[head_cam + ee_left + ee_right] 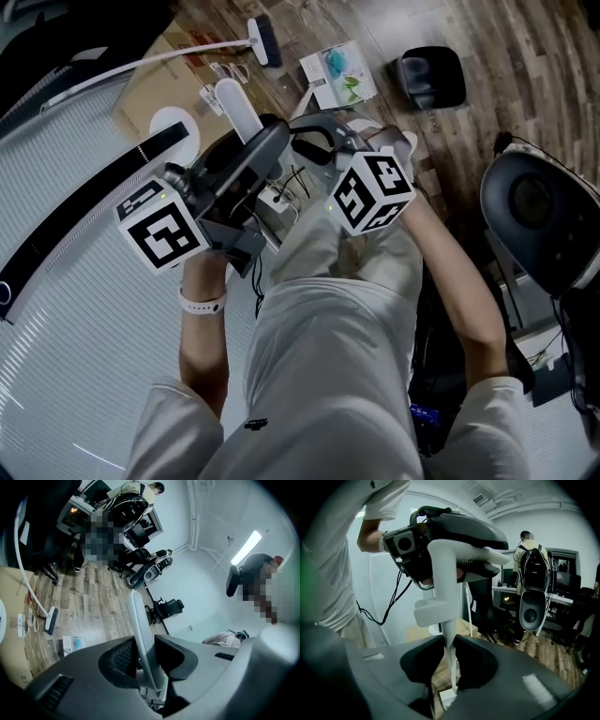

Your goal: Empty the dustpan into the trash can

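I see the dustpan's long white handle (234, 105) rising between both grippers; the pan itself is hidden below them and my legs. My left gripper (255, 141) is shut on the handle (142, 634) near its upper end. My right gripper (305, 141) is shut on the same handle (447, 641) lower down, just under a white clip bracket (436, 611). In the right gripper view the left gripper (454, 531) shows above, clamped round the handle. A black trash can (431, 77) stands on the wood floor ahead and to the right, apart from both grippers.
A broom (265, 39) with a white stick lies on the floor ahead, beside a flat cardboard sheet (155, 89) and a printed box (339, 77). A black office chair (539, 216) stands close on the right. A white blind (66, 309) runs along the left. People stand at desks (527, 555) further off.
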